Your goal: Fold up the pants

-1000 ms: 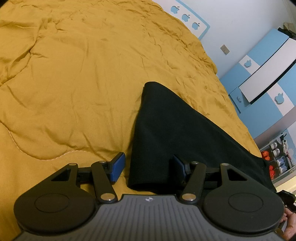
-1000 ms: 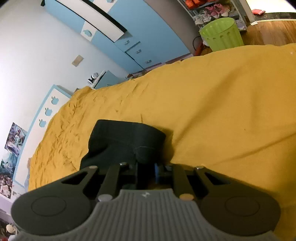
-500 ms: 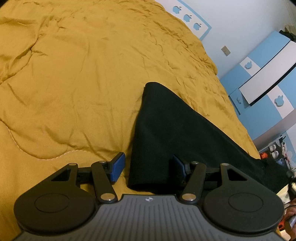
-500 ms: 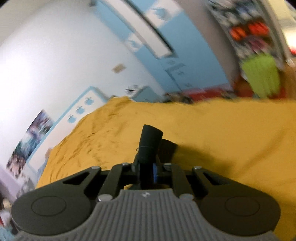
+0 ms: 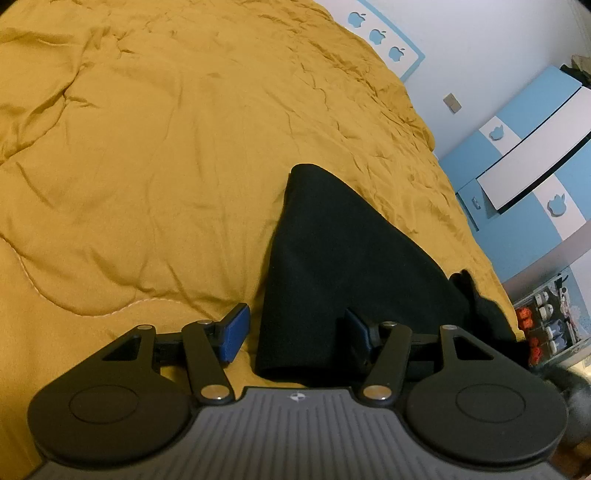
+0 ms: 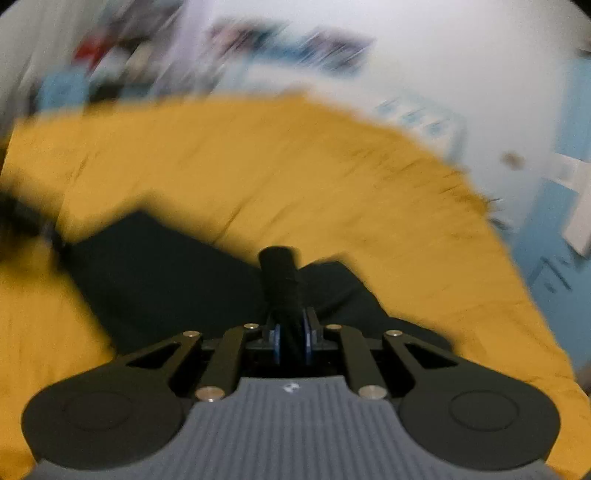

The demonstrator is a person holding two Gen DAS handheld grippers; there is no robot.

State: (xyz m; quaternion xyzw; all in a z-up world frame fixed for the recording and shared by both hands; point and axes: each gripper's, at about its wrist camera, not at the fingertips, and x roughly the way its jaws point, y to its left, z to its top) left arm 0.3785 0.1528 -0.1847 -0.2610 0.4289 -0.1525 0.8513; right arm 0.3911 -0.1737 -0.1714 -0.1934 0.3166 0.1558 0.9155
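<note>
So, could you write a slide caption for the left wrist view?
Open left gripper poised at the black pants on a yellow quilt.

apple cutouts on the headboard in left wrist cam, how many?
3 visible, in a row on the blue-edged white headboard past the yellow blanket. More may lie beyond the frame's top edge.

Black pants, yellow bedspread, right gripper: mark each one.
black pants (image 5: 332, 266), left wrist view, flat middle.
yellow bedspread (image 5: 155, 147), left wrist view, bare wrinkled area.
right gripper (image 6: 291, 341), right wrist view, between its fingertips.
</note>
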